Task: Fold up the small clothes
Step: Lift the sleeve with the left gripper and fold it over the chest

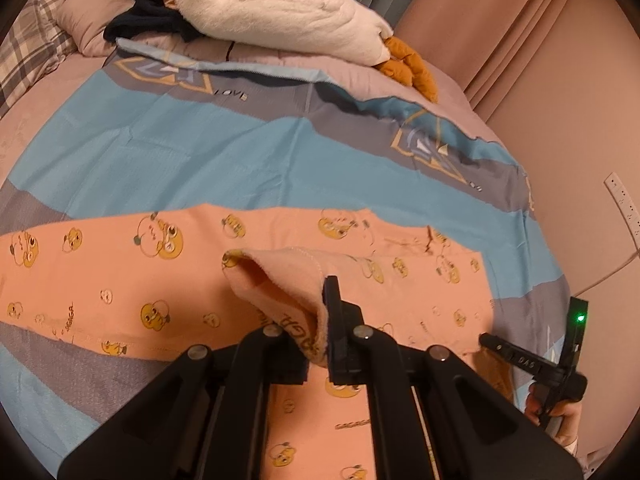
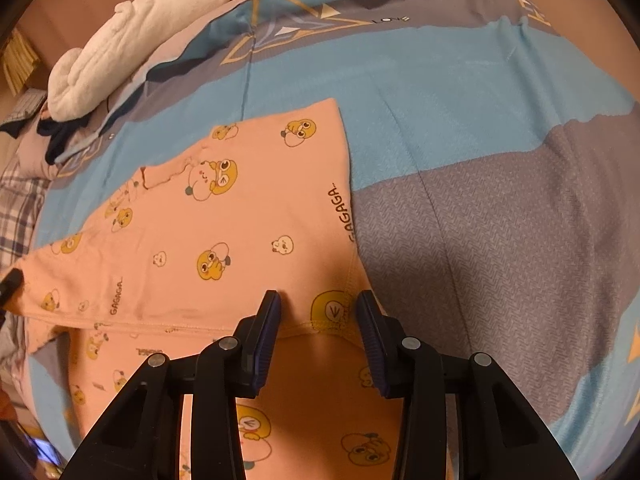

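Left wrist: left gripper (image 1: 320, 320) clamped on a lifted fold of the peach duck-print garment (image 1: 120, 272), which lies flat on the blue-grey bedspread (image 1: 180, 152). Right wrist: right gripper (image 2: 318, 312) jaws wide, straddling the garment's hem, nothing held.

Peach duck-print garment (image 2: 224, 240); blue-and-grey quilt (image 2: 480, 160); white plush (image 1: 288, 12).
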Demonstrator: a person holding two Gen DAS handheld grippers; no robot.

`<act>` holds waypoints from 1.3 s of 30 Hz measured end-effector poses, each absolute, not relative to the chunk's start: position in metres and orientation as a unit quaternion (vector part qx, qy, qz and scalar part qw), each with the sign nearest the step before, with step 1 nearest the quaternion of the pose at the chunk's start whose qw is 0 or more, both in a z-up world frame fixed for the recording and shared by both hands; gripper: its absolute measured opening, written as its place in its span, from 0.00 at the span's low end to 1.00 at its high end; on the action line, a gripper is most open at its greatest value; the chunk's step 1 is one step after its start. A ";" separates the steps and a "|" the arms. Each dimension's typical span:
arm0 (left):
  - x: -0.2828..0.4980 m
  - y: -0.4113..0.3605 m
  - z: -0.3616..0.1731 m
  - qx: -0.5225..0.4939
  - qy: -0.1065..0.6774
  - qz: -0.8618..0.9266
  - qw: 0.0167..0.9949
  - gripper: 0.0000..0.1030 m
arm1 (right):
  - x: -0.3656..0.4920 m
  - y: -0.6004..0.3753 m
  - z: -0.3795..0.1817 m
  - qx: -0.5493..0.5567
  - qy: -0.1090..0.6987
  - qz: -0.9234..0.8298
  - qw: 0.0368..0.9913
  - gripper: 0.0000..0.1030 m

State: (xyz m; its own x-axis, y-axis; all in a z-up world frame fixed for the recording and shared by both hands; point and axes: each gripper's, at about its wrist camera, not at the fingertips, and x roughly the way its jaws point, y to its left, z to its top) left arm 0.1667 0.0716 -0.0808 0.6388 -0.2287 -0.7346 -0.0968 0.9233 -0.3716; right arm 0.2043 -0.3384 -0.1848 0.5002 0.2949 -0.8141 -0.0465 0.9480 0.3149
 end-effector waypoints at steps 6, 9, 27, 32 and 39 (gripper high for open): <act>0.166 0.077 -0.101 -0.182 0.444 -0.030 0.877 0.08 | 0.204 -0.337 -0.185 0.121 0.490 0.098 0.858 0.40; 0.167 0.079 -0.112 -0.180 0.454 -0.027 0.872 0.08 | 0.205 -0.337 -0.186 0.120 0.491 0.097 0.857 0.40; 0.162 0.093 -0.145 -0.199 0.489 -0.011 0.849 0.17 | 0.206 -0.338 -0.185 0.114 0.491 0.094 0.859 0.40; 0.160 0.098 -0.154 -0.213 0.493 -0.009 0.843 0.19 | 0.206 -0.338 -0.187 0.111 0.490 0.093 0.860 0.40; 0.159 0.096 -0.155 -0.209 0.493 0.002 0.845 0.24 | 0.199 -0.339 -0.181 0.115 0.482 0.091 0.864 0.40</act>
